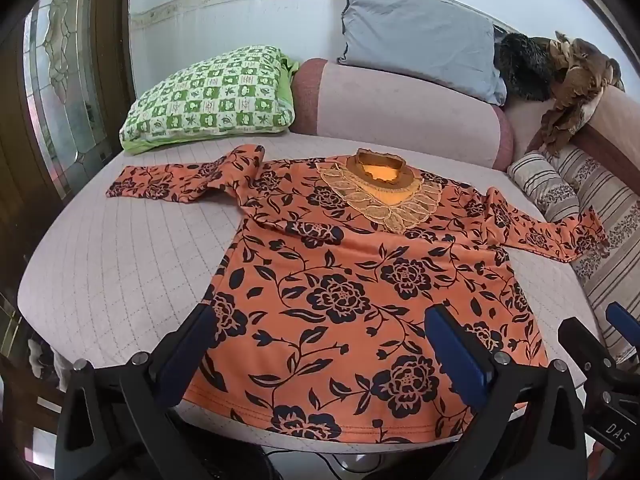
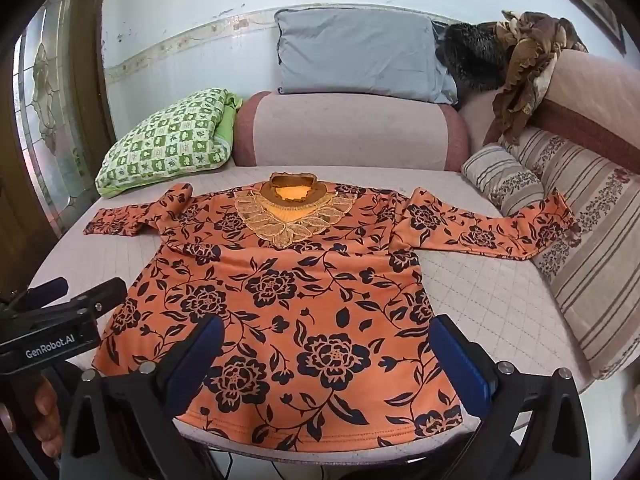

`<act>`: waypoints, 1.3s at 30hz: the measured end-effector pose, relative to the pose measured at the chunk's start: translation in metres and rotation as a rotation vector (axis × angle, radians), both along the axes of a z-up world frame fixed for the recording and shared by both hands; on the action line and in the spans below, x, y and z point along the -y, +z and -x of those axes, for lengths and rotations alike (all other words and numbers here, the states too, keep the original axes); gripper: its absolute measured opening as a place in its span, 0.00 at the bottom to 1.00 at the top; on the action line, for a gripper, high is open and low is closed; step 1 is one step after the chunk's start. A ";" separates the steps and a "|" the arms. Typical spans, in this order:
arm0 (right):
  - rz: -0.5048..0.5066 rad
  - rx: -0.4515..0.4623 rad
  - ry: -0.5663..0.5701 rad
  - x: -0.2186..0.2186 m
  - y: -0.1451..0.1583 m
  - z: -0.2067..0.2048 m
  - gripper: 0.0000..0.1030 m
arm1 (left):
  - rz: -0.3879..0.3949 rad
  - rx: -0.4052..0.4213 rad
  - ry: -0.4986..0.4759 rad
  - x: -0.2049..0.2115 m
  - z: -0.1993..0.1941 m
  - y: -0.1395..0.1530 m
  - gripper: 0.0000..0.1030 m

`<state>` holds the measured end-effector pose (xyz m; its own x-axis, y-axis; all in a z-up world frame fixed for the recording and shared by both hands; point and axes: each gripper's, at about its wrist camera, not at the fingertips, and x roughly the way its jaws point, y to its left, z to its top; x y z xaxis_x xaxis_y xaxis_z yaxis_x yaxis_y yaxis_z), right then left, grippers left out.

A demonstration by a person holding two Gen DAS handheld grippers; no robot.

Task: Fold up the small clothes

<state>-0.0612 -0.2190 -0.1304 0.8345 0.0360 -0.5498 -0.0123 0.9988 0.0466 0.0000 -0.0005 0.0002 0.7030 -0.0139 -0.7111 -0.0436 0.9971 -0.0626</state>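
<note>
Quilted pale-pink bedding (image 1: 120, 264) covers the low daybed where the work sits, with cushions banked along the wall behind it.

On that bedding an orange floral long-sleeved top (image 1: 360, 300) lies face up and spread flat, its hem nearest both cameras and its lace-trimmed collar (image 1: 378, 184) farthest away. The hem lies directly under and between the left gripper (image 1: 320, 356) fingers, which stand wide apart and hold nothing. The right gripper (image 2: 328, 360) hovers the same way over the hem further along, jaws equally spread and empty. Neither appears to touch the cloth, though contact at the hem edge is hard to judge.

Ahead and outward of the jaws, the left sleeve (image 1: 176, 184) is kinked back on itself near the shoulder, and the right sleeve (image 2: 492, 228) runs out until its cuff rests on a striped cushion (image 2: 592, 264). A green checked pillow (image 1: 208, 96) and a grey pillow (image 1: 416, 32) sit beyond the collar.

The likely trouble: the thin, slippery-looking knit may give a pinch of only the top layer, so a fold drags one ply and bunches the other. The kinked sleeve could get trapped inside a fold as a lump. The cuff on the cushion may snag or lag, pulling the top askew. The hem overhanging the near edge could slide off if tugged toward the cameras.
</note>
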 end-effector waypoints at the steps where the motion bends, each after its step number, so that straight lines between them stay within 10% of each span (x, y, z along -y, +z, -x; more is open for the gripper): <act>1: -0.001 0.000 0.000 0.000 0.000 0.000 1.00 | -0.005 0.001 0.000 0.001 0.000 0.000 1.00; 39: 0.013 0.036 -0.004 -0.006 0.005 0.000 1.00 | -0.003 0.019 0.001 -0.002 0.004 0.002 1.00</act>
